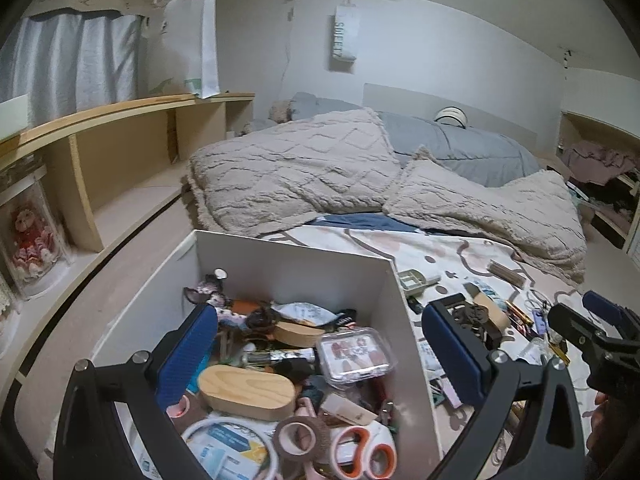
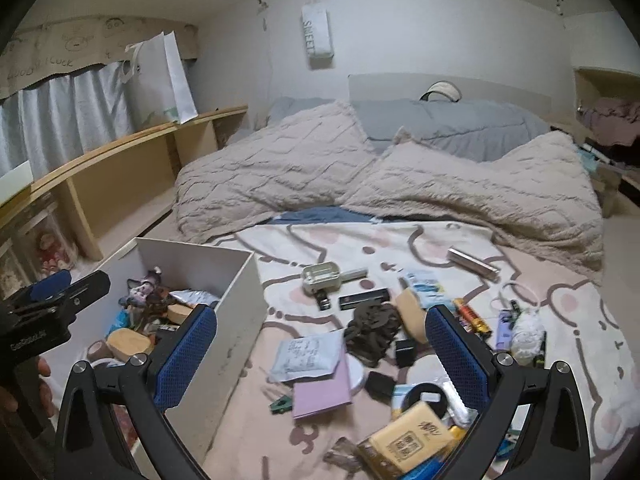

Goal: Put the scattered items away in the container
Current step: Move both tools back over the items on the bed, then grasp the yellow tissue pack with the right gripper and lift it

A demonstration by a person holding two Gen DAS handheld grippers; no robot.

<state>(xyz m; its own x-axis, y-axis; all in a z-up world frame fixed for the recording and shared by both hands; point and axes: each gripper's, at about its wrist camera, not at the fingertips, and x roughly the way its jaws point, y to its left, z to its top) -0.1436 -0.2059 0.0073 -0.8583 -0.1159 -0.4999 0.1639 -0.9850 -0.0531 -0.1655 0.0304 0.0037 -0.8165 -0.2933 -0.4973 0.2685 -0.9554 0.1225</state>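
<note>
The white container [image 1: 300, 256] stands on the bed's left side, packed with small items: a wooden oval box [image 1: 248, 392], a clear case [image 1: 354, 354], a tape roll [image 1: 302, 438] and orange-handled scissors [image 1: 360, 452]. My left gripper [image 1: 320, 352] hovers open over it, straddling its right wall, with nothing held. My right gripper [image 2: 322, 356] is open and empty above scattered items on the bedspread: a white packet [image 2: 308, 356], a pink notebook [image 2: 322, 390], brown hair ties [image 2: 372, 328] and a yellow tissue pack [image 2: 408, 440]. The container [image 2: 236, 320] lies to its left.
Rumpled beige pillows [image 2: 280, 168] and a grey duvet [image 2: 452, 120] fill the back of the bed. A wooden shelf [image 2: 120, 160] runs along the left wall, with a paper bag [image 1: 192, 48] on top. More small items [image 2: 472, 316] litter the bedspread to the right.
</note>
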